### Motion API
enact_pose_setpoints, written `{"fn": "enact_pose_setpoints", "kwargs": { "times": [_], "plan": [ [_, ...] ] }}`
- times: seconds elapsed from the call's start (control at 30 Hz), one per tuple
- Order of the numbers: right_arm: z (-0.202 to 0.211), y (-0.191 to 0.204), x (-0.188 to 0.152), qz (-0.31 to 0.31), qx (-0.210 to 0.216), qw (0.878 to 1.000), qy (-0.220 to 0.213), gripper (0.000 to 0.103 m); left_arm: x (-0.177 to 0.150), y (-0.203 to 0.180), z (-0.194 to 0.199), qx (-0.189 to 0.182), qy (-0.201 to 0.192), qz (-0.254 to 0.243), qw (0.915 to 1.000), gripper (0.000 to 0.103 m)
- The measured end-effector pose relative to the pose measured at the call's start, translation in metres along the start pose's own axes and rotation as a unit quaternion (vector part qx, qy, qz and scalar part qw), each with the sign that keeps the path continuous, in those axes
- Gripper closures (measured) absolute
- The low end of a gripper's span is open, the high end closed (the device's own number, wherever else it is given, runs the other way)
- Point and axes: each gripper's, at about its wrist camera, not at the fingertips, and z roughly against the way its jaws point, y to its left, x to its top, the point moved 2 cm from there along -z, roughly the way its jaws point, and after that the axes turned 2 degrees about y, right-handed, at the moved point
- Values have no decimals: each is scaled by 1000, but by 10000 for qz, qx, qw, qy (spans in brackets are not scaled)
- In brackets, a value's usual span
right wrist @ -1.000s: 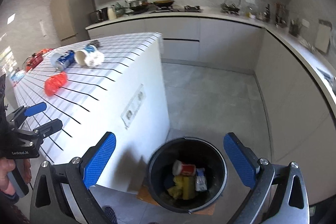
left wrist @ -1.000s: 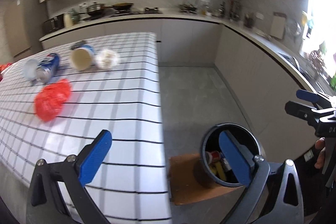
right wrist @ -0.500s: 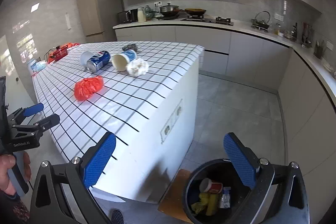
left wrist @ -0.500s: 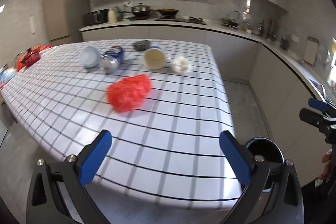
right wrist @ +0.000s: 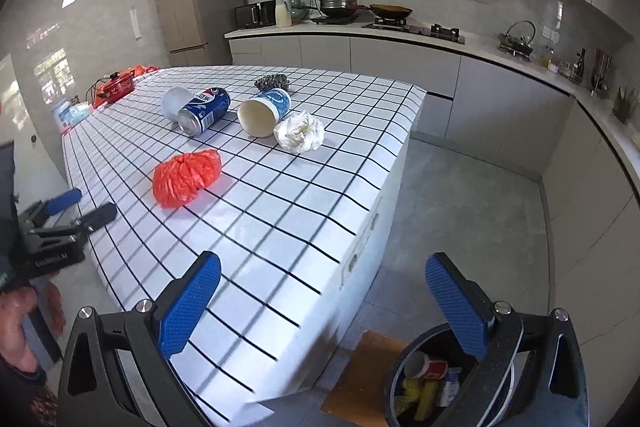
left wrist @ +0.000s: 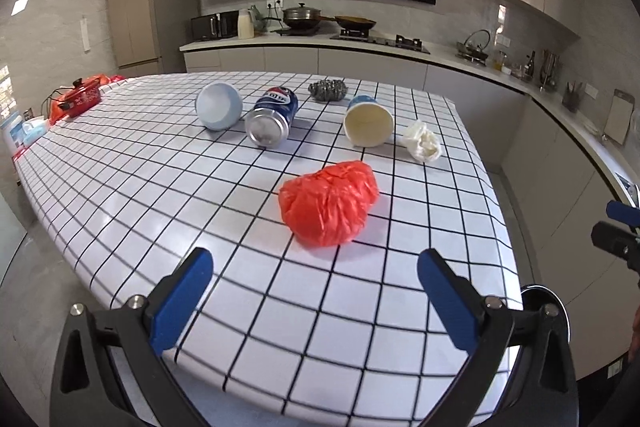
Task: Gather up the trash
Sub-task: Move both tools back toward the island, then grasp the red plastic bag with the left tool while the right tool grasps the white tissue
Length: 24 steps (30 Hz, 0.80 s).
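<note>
On the checked table (left wrist: 160,187) lie a crumpled red plastic bag (left wrist: 329,202), a blue soda can (left wrist: 274,117) on its side, a tipped paper cup (left wrist: 368,122), a white paper wad (left wrist: 422,146), a pale blue bowl (left wrist: 219,106) and a dark scrubber (left wrist: 328,91). My left gripper (left wrist: 312,297) is open and empty, just short of the red bag. My right gripper (right wrist: 326,307) is open and empty, over the table's near corner, above the black bin (right wrist: 424,379) holding trash. The red bag (right wrist: 186,177) also shows in the right wrist view.
A red pot (left wrist: 82,95) and tissue packs (left wrist: 28,129) sit at the table's far left end. Kitchen counters with a stove, pots and kettle run along the back and right walls. The bin stands on a brown mat (right wrist: 360,379) on the grey floor.
Both grippers swung up and left from the bin toward the table. The left one now faces the red bag at close range. Both stayed open.
</note>
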Motion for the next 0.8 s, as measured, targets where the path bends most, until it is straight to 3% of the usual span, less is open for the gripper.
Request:
{"fn": "enact_pose_setpoints", "kwargs": {
  "times": [0.4, 0.8],
  "plan": [
    [-61, 21, 36, -69, -114, 9998, 179, 0, 18, 12, -62, -290, 359, -113, 9989, 6],
    [-155, 30, 84, 95, -47, 9988, 486, 0, 46, 9, -120, -377, 743, -264, 9962, 8]
  ]
}}
